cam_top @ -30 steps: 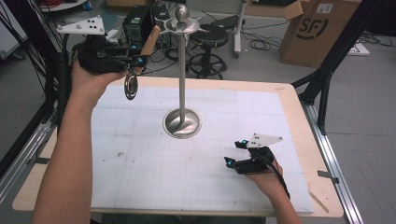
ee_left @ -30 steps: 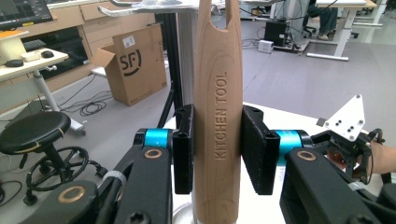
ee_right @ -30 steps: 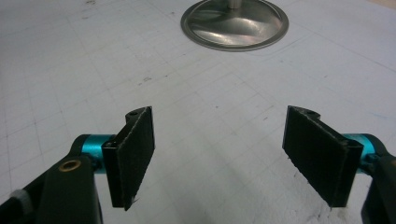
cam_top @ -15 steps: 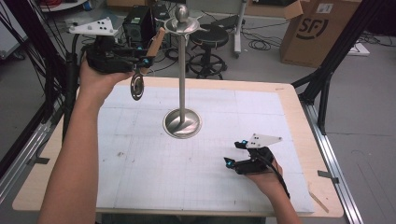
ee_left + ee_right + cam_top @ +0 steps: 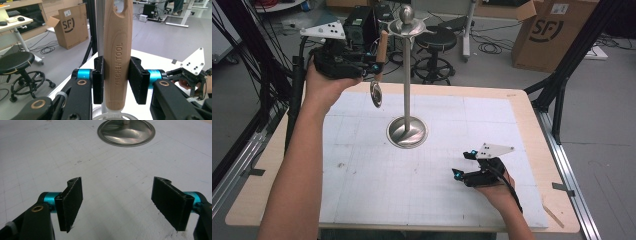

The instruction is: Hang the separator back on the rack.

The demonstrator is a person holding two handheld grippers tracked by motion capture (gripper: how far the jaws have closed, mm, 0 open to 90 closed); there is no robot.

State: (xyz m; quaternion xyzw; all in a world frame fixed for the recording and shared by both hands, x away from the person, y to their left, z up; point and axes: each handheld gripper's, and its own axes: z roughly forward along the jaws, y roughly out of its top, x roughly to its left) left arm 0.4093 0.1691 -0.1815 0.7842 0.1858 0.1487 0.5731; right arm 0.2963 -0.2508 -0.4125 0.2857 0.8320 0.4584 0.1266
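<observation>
The big risk was a miss at the rack [image 5: 406, 75]: the hole in the spoon [image 5: 117, 62] handle's top had to catch one of the short hooks just ahead of the left gripper [image 5: 373, 66], and a small tilt could have knocked the stand or let the spoon swing off. The left gripper was clamped on the wooden handle at mid-length, bowl hanging below, handle upright between its pads [image 5: 98, 80]. The right gripper [image 5: 117, 205] rested on the desk [image 5: 522, 115], jaws apart and empty, the rack's base ahead of it.
</observation>
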